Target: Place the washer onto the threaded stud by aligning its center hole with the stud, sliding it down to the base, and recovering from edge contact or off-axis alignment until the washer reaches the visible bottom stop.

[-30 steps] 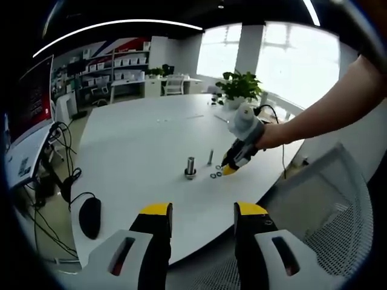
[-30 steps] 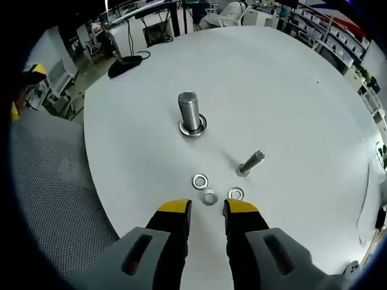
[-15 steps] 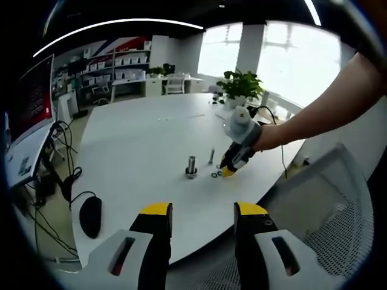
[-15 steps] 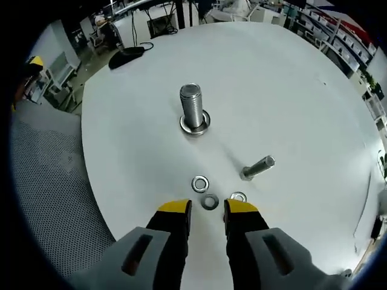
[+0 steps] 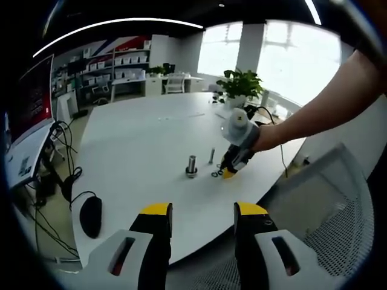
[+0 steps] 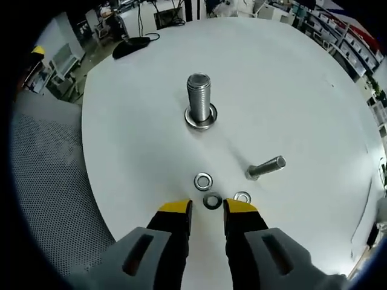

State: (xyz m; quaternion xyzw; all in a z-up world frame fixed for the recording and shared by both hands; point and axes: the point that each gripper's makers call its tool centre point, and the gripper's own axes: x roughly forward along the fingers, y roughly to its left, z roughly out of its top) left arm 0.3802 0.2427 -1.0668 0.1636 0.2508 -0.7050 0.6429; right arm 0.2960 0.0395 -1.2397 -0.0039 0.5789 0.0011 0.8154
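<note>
Since the earlier frames, the right gripper point(image 6: 207, 212) has been brought lower and closer to the loose washers, so that the middle washer point(image 6: 212, 200) now sits just above the gap between its yellow tips, at lower centre of the right gripper view. Its jaws are parted and nothing is held. Two more washers lie alongside: the left washer point(image 6: 203, 180) slightly higher, and the right washer point(image 6: 242, 197) partly hidden by the right tip. A smaller bolt point(image 6: 265, 167) stands tilted at centre right. The threaded stud point(image 6: 199, 99) stands upright at upper centre on the white table point(image 6: 290, 84), with a ring already seen at its base.

In the left gripper view, the left gripper point(image 5: 200, 216) is held back off the table edge at the bottom of the frame, jaws apart and empty.

Trouble may be expected at the pick: a thin, flat washer could be skidded across the smooth top rather than gripped, or the neighbouring washer could be nudged or caught too. A washer clamped askew would likely be hung on the thread crests.
</note>
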